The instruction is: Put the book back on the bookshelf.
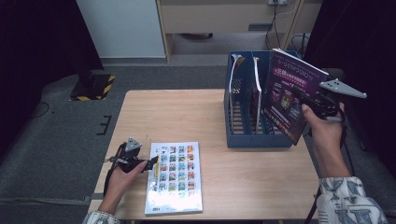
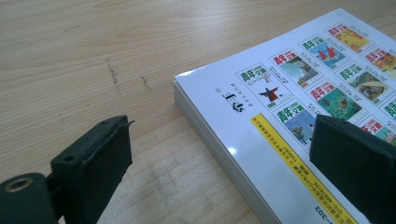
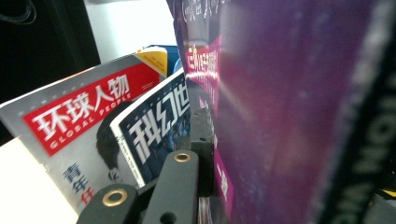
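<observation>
Right hand-held gripper clamped one glossy purple magazine; two magazines stood beyond it; left hand-held gripper gaped.

Light wooden table, scuffed with dark marks just ahead of the left fingers. Blue file rack at its far right, just beside the right fingers. Two magazines upright inside, beyond those fingers: red-banner cover, dark blue cover alongside. Yellow-black striped block on the grey floor, well apart from the left fingers.
</observation>
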Demonstrator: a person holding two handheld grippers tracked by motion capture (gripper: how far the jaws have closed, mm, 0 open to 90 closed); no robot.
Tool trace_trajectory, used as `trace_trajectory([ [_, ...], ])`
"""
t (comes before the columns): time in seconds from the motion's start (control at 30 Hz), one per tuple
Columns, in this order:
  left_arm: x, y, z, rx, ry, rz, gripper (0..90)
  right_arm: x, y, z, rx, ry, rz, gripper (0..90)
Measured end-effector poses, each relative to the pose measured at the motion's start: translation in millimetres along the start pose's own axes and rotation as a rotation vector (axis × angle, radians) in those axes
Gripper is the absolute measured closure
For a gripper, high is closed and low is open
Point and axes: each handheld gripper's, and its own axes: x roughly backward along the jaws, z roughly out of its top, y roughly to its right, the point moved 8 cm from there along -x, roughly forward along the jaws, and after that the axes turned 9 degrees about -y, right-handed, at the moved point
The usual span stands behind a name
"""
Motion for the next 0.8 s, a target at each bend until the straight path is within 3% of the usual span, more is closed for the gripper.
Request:
trace_trajectory([
  [0.43, -0.3, -0.5, -0.2, 0.003, 0.003, -0.002, 5.5, -38.0, 0.1, 2.3, -0.035, 0.001, -0.039, 84.3],
  [0.8, -0.3, -0.4, 0.1, 0.001, 0.003, 0.001, 5.5, -53.2, 3.8, 0.8, -0.055, -0.001, -0.061, 84.3],
])
